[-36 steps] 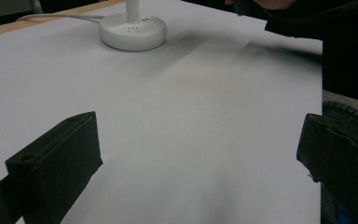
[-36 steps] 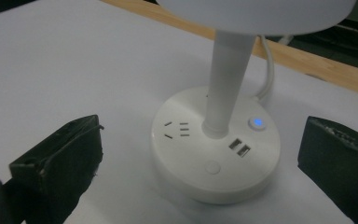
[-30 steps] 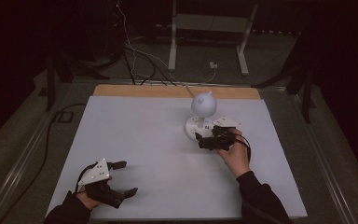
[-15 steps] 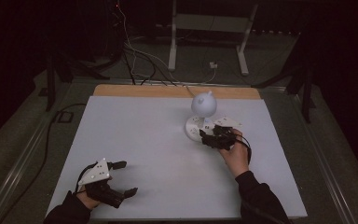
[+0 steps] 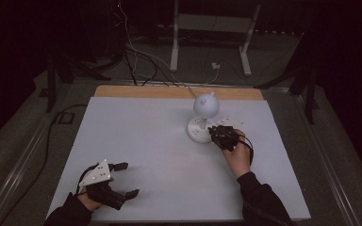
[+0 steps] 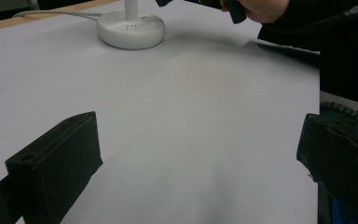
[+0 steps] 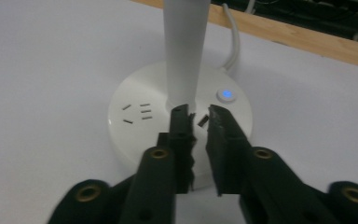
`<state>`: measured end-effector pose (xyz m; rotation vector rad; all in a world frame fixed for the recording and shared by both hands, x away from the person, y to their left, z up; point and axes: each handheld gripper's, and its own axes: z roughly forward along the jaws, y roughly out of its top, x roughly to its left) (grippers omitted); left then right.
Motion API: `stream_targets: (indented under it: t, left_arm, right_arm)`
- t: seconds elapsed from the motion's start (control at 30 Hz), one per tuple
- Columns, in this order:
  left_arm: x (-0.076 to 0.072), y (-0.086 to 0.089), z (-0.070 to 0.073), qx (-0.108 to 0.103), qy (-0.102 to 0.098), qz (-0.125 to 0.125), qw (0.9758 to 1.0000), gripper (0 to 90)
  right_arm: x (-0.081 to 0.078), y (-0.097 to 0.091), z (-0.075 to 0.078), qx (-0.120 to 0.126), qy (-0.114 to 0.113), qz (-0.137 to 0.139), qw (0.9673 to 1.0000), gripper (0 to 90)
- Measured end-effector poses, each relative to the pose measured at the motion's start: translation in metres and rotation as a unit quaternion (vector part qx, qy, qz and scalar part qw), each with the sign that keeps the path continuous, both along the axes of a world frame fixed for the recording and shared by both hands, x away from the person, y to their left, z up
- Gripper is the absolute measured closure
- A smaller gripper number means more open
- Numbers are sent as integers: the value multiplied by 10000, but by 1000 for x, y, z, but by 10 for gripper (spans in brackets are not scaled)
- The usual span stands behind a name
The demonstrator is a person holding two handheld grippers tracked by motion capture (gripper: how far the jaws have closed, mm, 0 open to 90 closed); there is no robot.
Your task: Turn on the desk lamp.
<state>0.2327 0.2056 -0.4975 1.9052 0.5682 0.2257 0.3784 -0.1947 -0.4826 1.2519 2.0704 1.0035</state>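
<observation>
While the left gripper [image 5: 122,180] is resting released on the counter [image 5: 146,141], the right gripper's [image 7: 199,114] fingers [image 7: 179,135] have just been closing, nearly clenched, empty, over the lamp base [image 7: 140,121].

No words, brands or numbers can be read anywhere; the white lamp base [image 7: 177,121], near the table's far edge, carries only unlettered marks (small socket slots moulded into its top, left of the stem); a round button [image 7: 226,95] glows blue, without a symbol.
</observation>
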Motion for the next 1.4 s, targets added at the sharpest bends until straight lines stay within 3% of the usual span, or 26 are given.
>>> stream_targets:
  t: [0.17, 0.93, 1.4]
  left_arm:
    - [0, 0, 0, 3, 4, 7, 10000, 2]
    - [-1, -1, -1, 6, -7, -8, 10000, 2]
    - [-1, -1, 0, 42, -24, -26, 10000, 2]
  right_arm:
    - [2, 3, -2, -167, 35, 83, 9998, 899]
    - [13, 12, -18, -306, 187, 67, 9993, 900]
    - [12, 13, -20, -330, 180, 112, 9992, 900]
